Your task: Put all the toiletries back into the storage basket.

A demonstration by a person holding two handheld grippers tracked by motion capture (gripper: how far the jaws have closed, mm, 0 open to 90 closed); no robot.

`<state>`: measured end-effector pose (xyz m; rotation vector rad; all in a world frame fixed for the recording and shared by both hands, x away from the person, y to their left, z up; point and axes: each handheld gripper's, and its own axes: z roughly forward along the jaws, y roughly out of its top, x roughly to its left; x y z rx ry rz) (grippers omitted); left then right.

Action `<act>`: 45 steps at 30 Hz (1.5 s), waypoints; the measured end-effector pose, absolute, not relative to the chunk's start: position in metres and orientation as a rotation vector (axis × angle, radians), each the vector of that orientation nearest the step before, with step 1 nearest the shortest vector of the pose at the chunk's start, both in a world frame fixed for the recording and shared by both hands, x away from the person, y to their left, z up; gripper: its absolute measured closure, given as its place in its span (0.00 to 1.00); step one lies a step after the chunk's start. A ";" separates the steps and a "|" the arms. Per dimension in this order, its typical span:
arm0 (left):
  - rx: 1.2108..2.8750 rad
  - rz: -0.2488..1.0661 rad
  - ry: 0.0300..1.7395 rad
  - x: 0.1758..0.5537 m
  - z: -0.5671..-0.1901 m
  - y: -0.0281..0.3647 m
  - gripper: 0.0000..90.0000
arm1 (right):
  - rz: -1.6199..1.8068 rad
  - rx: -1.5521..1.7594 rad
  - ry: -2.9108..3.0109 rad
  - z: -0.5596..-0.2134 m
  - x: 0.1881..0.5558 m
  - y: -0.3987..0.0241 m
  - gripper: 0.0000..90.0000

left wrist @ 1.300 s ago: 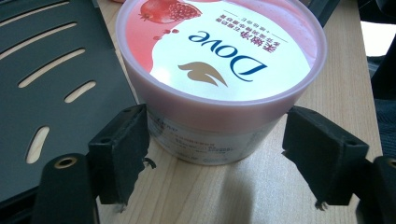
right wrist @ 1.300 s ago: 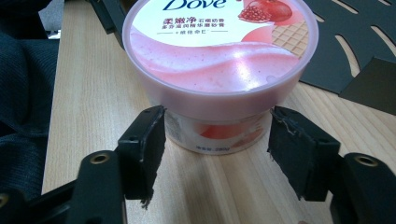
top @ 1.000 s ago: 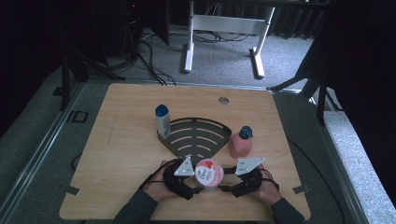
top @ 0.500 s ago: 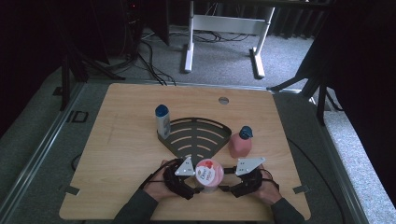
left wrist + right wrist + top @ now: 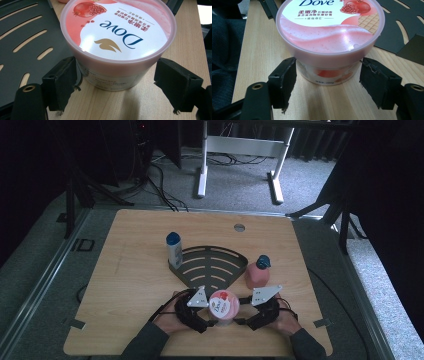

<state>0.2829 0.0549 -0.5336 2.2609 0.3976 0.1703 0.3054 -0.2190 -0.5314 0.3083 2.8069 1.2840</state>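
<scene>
A: While both hands sit low at the table's near edge, what crowds the pink Dove tub (image 5: pixel 223 304)?

B: The black slotted rack (image 5: pixel 210 265) lies just behind it, its point almost at the tub. The left gripper (image 5: pixel 209 320) comes in on one side, the right gripper (image 5: pixel 241 317) on the other, so the tub is boxed in on three sides.

A: Jaws?

B: In the left gripper view the left pad looks right against the tub's wall while the other stands off with wood showing between; I can't tell if it is truly clamped. In the right gripper view the right gripper's jaws have just been opening, the tub sits between them, and both pads stand clear. Released.

A: Count the pieces.

B: One tub, one rack, two bottles: a white bottle with a blue cap (image 5: pixel 174 249) upright at the rack's left corner, a pink bottle with a blue cap (image 5: pixel 257 272) just off its right corner. Two grippers.

A: Room to move?

B: Plenty. The table (image 5: pixel 130 270) is bare wood along its left side, its far edge and its right side.
</scene>
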 end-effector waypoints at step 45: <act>2.280 0.238 0.371 0.287 -0.516 0.059 0.20 | 1.255 0.283 2.771 -0.519 0.309 -0.205 0.26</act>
